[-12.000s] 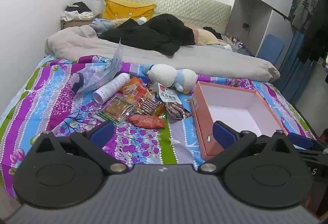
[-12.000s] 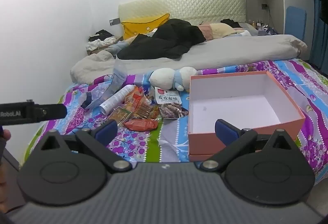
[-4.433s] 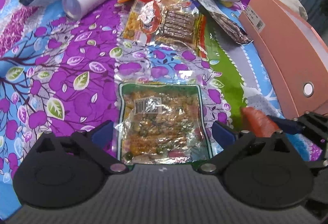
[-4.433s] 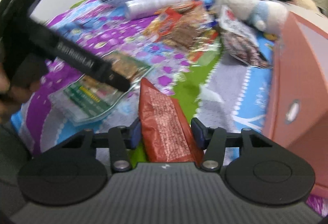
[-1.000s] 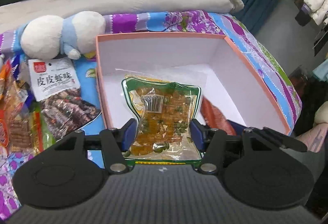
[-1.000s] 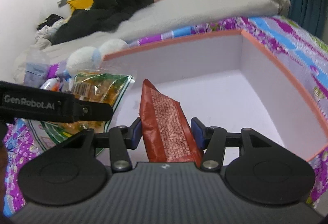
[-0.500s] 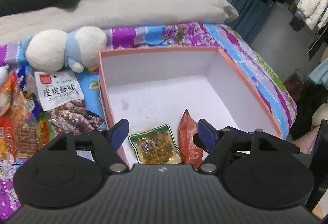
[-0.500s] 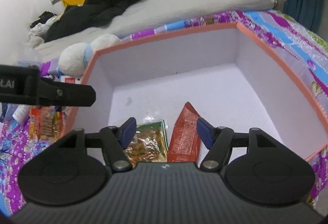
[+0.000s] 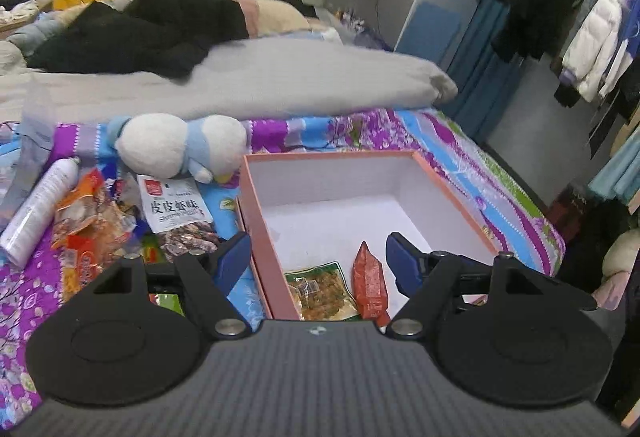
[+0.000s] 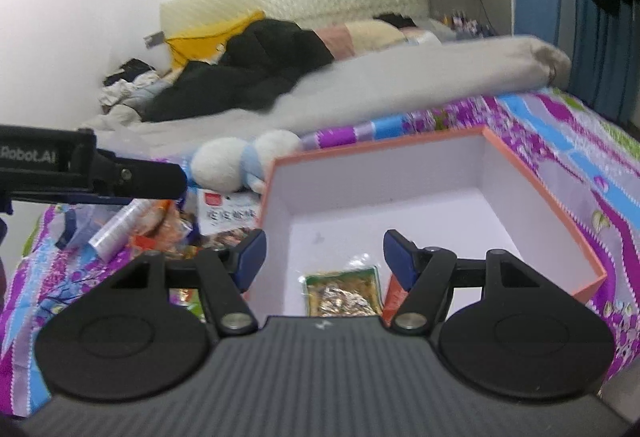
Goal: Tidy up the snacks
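Observation:
A salmon box with a white inside sits on the flowered bedspread. On its near floor lie a green-edged packet of yellow snack and, to its right, a red packet. My left gripper hangs open above them, holding nothing. My right gripper is also open and empty over the same box. There the green-edged packet shows between the fingers, and the red packet is mostly hidden behind the right finger. Several more snack packets and a shrimp packet lie left of the box.
A white and blue plush toy lies behind the snack pile, and a white canister at its left. A grey duvet and dark clothes cover the bed's far half. The bed's edge drops off right of the box. The left gripper's body crosses the right wrist view.
A second ago each gripper was shut on a packet over the box. Both let go, the packets now lie on the box floor, and both grippers have risen and drawn back.

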Tool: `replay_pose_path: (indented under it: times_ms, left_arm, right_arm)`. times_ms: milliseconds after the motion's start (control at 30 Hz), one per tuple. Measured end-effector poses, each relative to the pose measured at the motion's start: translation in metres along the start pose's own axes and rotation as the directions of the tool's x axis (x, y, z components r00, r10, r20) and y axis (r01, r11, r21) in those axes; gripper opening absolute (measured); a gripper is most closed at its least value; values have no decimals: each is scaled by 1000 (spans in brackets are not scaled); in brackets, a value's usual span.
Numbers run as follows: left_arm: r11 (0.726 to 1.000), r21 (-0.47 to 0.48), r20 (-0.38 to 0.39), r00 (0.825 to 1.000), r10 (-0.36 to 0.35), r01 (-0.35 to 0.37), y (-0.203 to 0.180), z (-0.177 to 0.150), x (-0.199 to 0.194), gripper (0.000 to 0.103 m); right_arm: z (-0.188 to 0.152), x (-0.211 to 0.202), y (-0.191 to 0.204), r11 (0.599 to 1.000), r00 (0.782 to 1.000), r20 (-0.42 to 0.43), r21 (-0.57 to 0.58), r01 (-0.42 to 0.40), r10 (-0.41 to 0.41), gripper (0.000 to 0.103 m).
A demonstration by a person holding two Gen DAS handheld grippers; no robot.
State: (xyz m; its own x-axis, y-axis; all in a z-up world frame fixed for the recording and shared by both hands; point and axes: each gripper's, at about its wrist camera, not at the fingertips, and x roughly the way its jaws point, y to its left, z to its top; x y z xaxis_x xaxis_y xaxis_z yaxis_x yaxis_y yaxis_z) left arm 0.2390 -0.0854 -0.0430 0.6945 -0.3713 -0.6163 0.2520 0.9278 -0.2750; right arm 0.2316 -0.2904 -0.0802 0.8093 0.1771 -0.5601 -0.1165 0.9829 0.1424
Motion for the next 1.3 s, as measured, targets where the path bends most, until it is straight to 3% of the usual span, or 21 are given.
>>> replay_pose_path:
  times_ms: [300,633,800,1033,1300]
  left_arm:
    - [1000,-16,66,998,21,-20,12,-31,-67,78]
    - [995,-46,131,987,92,-86,31,-80,-139,78]
    - [984,-53,148,974,174,-168,36,-104,-168,78]
    - [973,-85,156,961,226,-215,48,-133,-189,78]
    - [957,-140,104,958,269,-253,76,-156,-187,80]
  right_arm:
    - [-10,-41,29,999,997,62,-16,-39,40,67]
    - [-37,-80,57,996,990,112,-23,-84,86,67]
    - [-54,-95,70,994,988,112,-38,-105,108,67]
    - [-80,-102,84,991,987,92,-56,-125,130,67]
    - [-101,-92,102,984,987,43,-95,-153,158,67]
